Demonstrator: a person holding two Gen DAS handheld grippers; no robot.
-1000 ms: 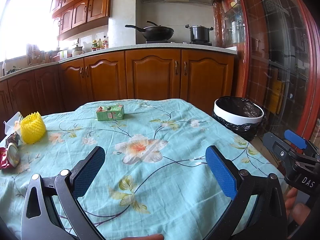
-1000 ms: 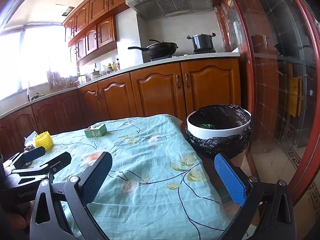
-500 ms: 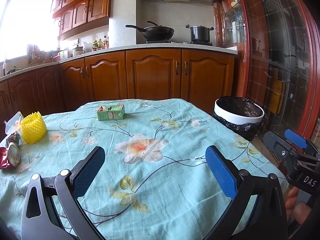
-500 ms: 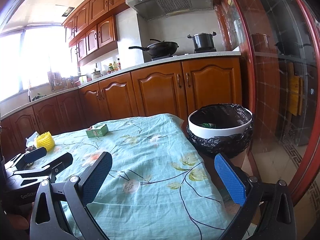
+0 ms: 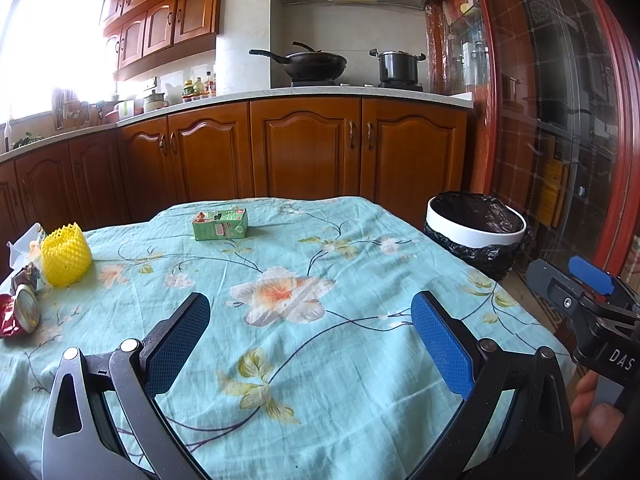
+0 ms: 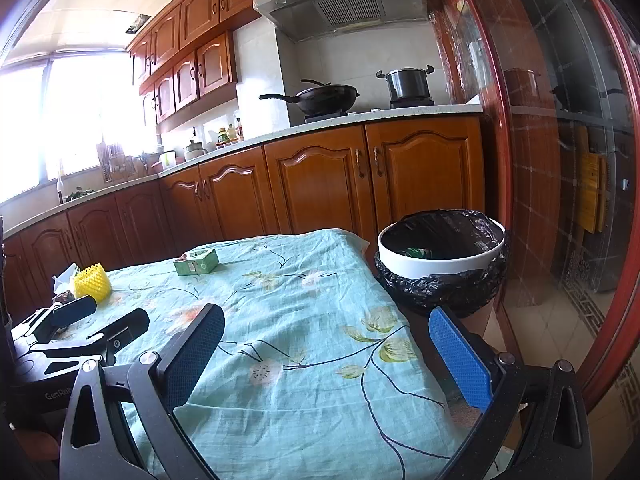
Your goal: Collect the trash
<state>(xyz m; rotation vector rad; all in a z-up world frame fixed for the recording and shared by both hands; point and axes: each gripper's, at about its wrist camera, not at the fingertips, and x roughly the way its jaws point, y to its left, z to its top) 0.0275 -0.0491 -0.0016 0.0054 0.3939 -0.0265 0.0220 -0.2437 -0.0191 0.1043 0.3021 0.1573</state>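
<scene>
- Trash lies scattered on the worktop point(image 5: 320, 360), which is covered with a light blue floral cloth.
- A green carton point(image 5: 220, 224) lies on its side at the far part of the worktop, a little left of the middle; the right wrist view shows it too point(image 6: 197, 262).
- A yellow foam net sleeve point(image 5: 66, 254) stands at the left edge, with crumpled white paper point(image 5: 22, 246) just behind it.
- Near the sleeve, toward the camera, sits a small dark wrapper point(image 5: 25, 280), and closer still a red crushed can point(image 5: 18, 314) lies with its silvery end facing right.
- The trash bin point(image 5: 476, 226), white-rimmed and lined with a black bag, stands off the far right corner of the worktop; in the right wrist view something green shows inside it point(image 6: 440, 246).
- The left hand-held gripper point(image 5: 310, 318) hangs over the near middle of the worktop with its blue pads spread wide and nothing between them.
- The right hand-held gripper point(image 6: 326, 338) is likewise spread wide and empty, over the near right part of the worktop, with the bin beyond it.
- Each hand-held gripper shows at the edge of the other's view, well apart.
- Behind the worktop run wooden cabinets point(image 5: 304, 152), with a black wok point(image 5: 316, 65) and a pot point(image 5: 398, 66) on the stove.
</scene>
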